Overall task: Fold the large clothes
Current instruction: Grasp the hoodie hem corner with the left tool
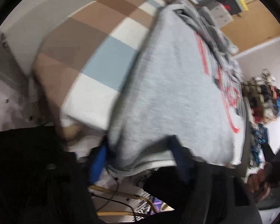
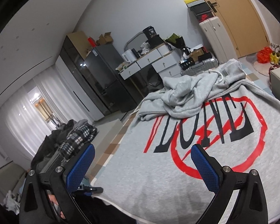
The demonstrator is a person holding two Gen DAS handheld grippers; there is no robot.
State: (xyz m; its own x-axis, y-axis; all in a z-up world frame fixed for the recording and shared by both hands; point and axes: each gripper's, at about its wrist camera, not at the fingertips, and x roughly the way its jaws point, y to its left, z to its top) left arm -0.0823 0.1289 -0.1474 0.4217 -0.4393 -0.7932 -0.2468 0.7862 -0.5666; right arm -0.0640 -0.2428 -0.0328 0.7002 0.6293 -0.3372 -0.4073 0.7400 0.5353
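A large grey hoodie with a red and black print lies on the checked bed cover, its sleeves and hood bunched at the far end. My left gripper is shut on the hoodie's near hem, the cloth draped over its blue fingers; this view is blurred. My right gripper is open and empty, just above the hoodie's near part, with blue pads wide apart. The left gripper shows in the right wrist view at the hem's left corner.
A pile of other clothes lies left of the hoodie. A fridge, a white desk and suitcases stand beyond the bed. A wooden door is at the far right. Cables lie on the floor.
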